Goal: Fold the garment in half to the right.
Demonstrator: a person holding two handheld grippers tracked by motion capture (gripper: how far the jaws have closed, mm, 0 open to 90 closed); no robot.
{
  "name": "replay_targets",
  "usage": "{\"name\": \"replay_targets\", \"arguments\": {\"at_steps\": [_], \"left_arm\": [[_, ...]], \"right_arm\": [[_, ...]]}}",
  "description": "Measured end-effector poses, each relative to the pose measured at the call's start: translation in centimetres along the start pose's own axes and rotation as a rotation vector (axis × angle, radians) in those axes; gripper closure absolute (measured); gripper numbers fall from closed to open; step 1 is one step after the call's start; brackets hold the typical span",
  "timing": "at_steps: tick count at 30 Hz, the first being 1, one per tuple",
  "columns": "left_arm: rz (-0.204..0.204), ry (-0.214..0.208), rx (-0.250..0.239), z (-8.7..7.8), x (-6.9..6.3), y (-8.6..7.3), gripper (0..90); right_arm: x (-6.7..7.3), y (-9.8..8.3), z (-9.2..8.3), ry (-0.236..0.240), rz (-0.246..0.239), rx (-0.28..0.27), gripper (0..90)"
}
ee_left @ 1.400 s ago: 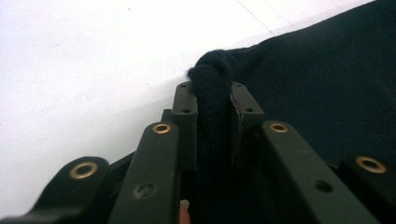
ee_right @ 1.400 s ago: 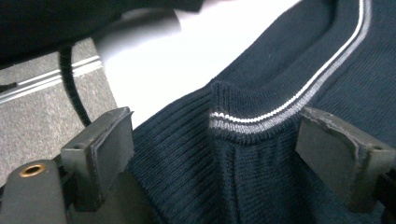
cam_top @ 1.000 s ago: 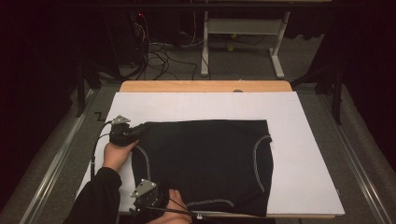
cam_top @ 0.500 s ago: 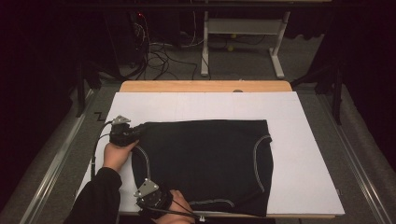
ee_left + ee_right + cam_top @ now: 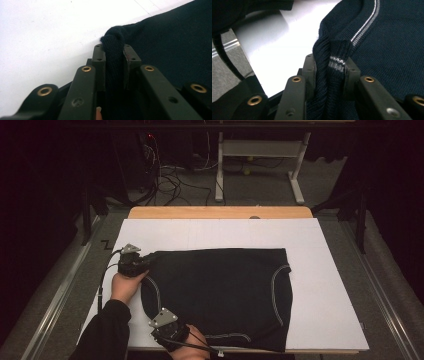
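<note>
Right tongs [image 5: 172, 332] just closed, pinching sweater [image 5: 220, 295] hem | left tongs [image 5: 142, 265] clamped far corner | sweater's long axis ran rightward across worktop [image 5: 330, 270] from both tongs

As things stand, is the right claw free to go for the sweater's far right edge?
Probably not: the right claw is clamped on the sweater hem at the near left, its jaws having just closed. It would have to let go first; the board beyond offers no obstacle.

The sweater [image 5: 220, 297] lies flat on the table [image 5: 325, 270], toward its near edge.
</note>
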State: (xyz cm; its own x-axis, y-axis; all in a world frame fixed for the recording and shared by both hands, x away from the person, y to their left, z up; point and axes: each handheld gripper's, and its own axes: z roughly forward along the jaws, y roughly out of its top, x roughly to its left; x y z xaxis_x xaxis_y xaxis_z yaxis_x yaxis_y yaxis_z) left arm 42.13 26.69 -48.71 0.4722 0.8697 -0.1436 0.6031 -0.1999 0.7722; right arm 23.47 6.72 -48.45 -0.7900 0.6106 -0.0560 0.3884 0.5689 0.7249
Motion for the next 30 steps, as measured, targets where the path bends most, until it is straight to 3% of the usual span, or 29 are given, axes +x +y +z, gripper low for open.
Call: {"name": "replay_targets", "arguments": {"at_steps": [8,16,18,20,24,30], "left_arm": [[0.001,0.004,0.002,0.0,0.0,0.0,71.6],[0.005,0.048,0.017,0.2,-0.3,0.2,71.1],[0.025,0.058,0.022,0.2,-0.6,0.2,71.2],[0.017,0.053,0.021,0.1,-0.6,0.2,71.3],[-0.067,0.043,0.051,0.1,-0.5,0.3,72.2],[-0.188,0.015,0.004,-0.3,-0.8,0.5,72.8]], "right_arm": [[-0.2,0.1,-1.0,0.008,-0.004,-0.044,73.0],[-0.6,-0.1,-2.4,-0.002,-0.027,-0.123,73.7],[-0.7,-0.2,-2.6,-0.002,-0.034,-0.131,73.7],[-0.9,-0.3,-2.6,0.005,-0.030,-0.131,73.9],[-0.9,-0.3,-2.6,0.014,-0.030,-0.134,74.0],[-1.1,-0.2,-3.1,0.021,-0.028,-0.158,74.0]]}}
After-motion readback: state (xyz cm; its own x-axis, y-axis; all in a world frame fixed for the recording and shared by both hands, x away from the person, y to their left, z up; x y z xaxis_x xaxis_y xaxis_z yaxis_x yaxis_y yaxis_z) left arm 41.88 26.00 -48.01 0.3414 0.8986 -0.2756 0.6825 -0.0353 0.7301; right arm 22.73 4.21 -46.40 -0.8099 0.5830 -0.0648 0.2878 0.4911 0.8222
